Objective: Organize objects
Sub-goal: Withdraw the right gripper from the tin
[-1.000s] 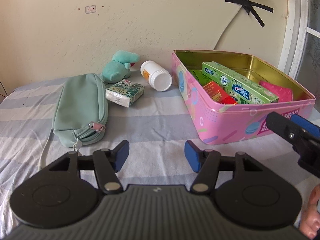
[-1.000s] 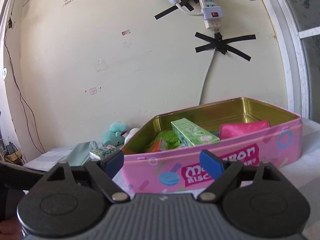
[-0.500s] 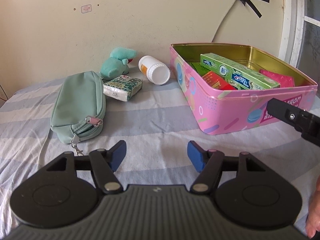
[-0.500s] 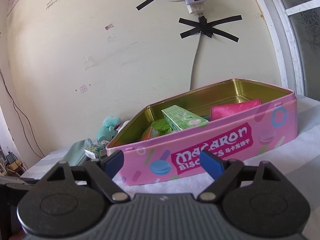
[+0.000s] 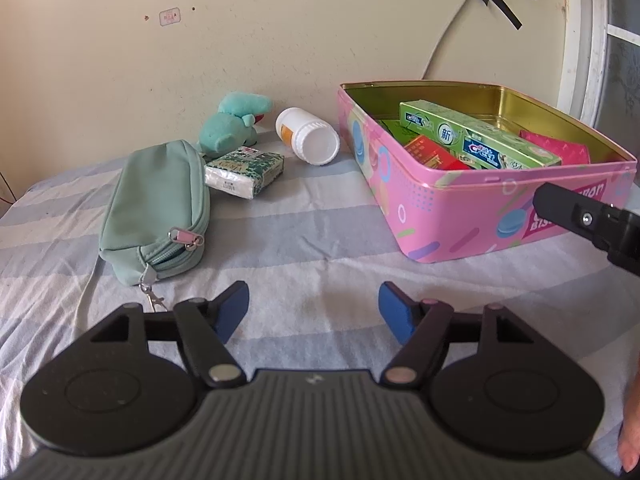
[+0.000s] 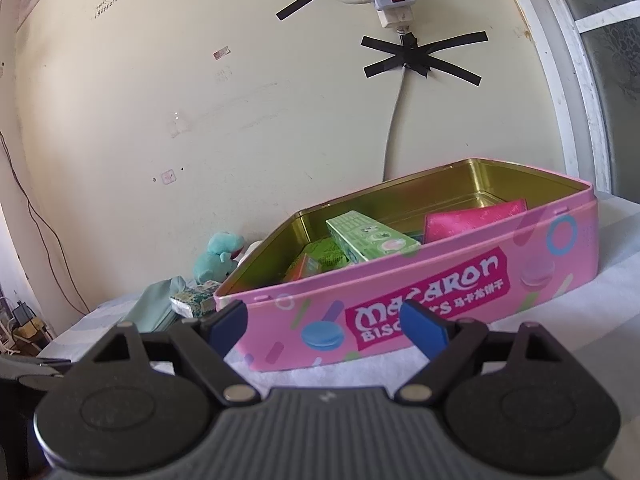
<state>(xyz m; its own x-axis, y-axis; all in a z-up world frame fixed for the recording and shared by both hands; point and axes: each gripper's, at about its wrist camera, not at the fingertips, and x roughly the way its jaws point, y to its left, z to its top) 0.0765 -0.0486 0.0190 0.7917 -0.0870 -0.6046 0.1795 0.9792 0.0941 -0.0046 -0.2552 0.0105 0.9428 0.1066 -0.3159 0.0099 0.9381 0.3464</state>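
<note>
A pink biscuit tin (image 5: 448, 208) (image 6: 460, 280) stands open on the striped cloth, holding a green toothpaste box (image 5: 476, 140) (image 6: 372, 240), a red packet (image 5: 432, 154) and a pink pouch (image 5: 560, 146) (image 6: 476, 216). Left of it lie a white pill bottle (image 5: 308, 136), a tissue pack (image 5: 244, 172) (image 6: 192, 300), a teal plush toy (image 5: 232, 126) (image 6: 218, 256) and a mint zip pouch (image 5: 156, 208) (image 6: 154, 308). My left gripper (image 5: 314, 310) hovers over bare cloth, its jaws opening with nothing between them. My right gripper (image 6: 324, 324) stands open, empty, just before the tin's front wall.
A wall runs close behind the objects, with a taped cable (image 6: 396, 120) and a power strip (image 6: 390, 0). A window frame (image 5: 584, 40) stands at the right. The right gripper's finger (image 5: 576, 216) reaches in at the left wrist view's right edge.
The left gripper's jaws have spread wider. The left wrist view has pulled back slightly from the objects. The right wrist view has shifted so the tin shows lower and larger.
</note>
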